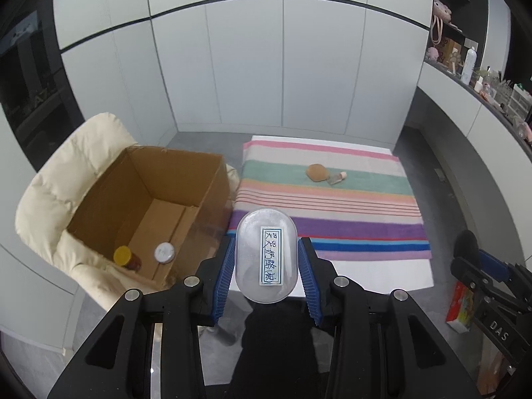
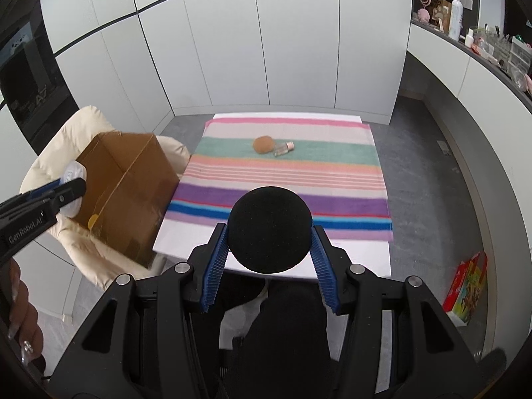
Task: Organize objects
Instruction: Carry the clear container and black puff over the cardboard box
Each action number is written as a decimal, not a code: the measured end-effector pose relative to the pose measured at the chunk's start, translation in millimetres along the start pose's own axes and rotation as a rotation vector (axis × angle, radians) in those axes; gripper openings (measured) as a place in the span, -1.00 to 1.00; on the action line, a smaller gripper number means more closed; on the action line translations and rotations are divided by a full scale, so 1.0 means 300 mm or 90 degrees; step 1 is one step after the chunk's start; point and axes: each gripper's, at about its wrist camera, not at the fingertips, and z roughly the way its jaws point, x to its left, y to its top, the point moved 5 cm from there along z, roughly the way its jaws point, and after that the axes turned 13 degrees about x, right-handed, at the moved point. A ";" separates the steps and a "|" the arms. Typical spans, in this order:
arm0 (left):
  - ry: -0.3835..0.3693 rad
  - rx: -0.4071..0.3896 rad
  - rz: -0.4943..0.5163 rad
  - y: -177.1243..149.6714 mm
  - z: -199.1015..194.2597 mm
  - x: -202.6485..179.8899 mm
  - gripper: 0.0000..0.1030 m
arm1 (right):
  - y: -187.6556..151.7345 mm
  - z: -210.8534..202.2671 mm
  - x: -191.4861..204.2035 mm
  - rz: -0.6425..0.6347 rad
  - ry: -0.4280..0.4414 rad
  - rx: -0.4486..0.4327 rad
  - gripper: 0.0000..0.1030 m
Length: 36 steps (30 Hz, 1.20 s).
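Note:
My left gripper (image 1: 266, 252) is shut on a clear plastic capsule-shaped container (image 1: 266, 254) with a white label, held above the near left edge of the table, beside the open cardboard box (image 1: 146, 206). The box holds a yellow-lidded jar (image 1: 124, 257) and a white-lidded jar (image 1: 164, 252). My right gripper (image 2: 270, 236) is shut on a black foam ball (image 2: 270, 229) above the table's near edge. A brown round sponge (image 2: 262, 144) and a small clear bottle with a pink cap (image 2: 282, 148) lie on the striped towel (image 2: 282, 183).
The cardboard box sits on a cream padded chair (image 1: 66, 173) left of the white table (image 2: 359, 259). A colourful box (image 2: 468, 292) lies on the floor at right. A cluttered shelf (image 2: 482, 40) runs along the right wall. White cabinets stand behind.

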 end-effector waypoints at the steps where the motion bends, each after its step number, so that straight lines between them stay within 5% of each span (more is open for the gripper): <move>1: 0.002 0.000 0.000 -0.008 -0.004 0.004 -0.23 | -0.013 -0.001 0.000 0.000 0.001 0.003 0.01; 11: 0.004 0.003 0.007 -0.077 -0.032 -0.004 -0.23 | -0.139 -0.011 -0.014 0.006 0.006 0.020 0.01; 24: 0.006 0.016 -0.014 -0.089 -0.007 0.038 -0.23 | -0.131 0.004 -0.014 0.004 0.001 0.025 0.01; 36: 0.036 0.030 -0.084 -0.119 0.021 0.227 -0.23 | -0.074 0.061 0.191 -0.082 0.031 0.041 0.01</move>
